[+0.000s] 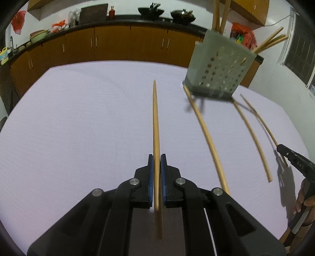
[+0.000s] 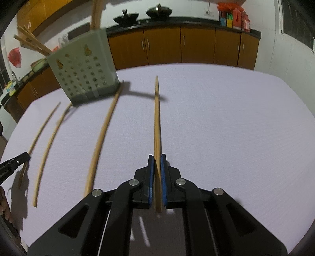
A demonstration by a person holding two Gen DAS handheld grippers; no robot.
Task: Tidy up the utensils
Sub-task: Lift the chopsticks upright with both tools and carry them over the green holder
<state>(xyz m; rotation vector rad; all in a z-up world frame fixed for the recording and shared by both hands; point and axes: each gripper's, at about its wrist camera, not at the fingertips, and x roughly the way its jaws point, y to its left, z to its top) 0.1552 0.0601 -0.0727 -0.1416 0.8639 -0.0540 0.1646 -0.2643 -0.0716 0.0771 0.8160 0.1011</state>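
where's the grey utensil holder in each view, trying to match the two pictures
Left wrist view: the grey utensil holder sits upper right, perforated face toward the camera, chopsticks sticking out of its top.
Right wrist view: the same utensil holder sits upper left, at the far end of the loose chopsticks.
Shared landmark: the two dark woks on the counter behind the table.

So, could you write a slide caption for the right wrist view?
Right gripper shut on one chopstick, three more lying near the perforated holder.
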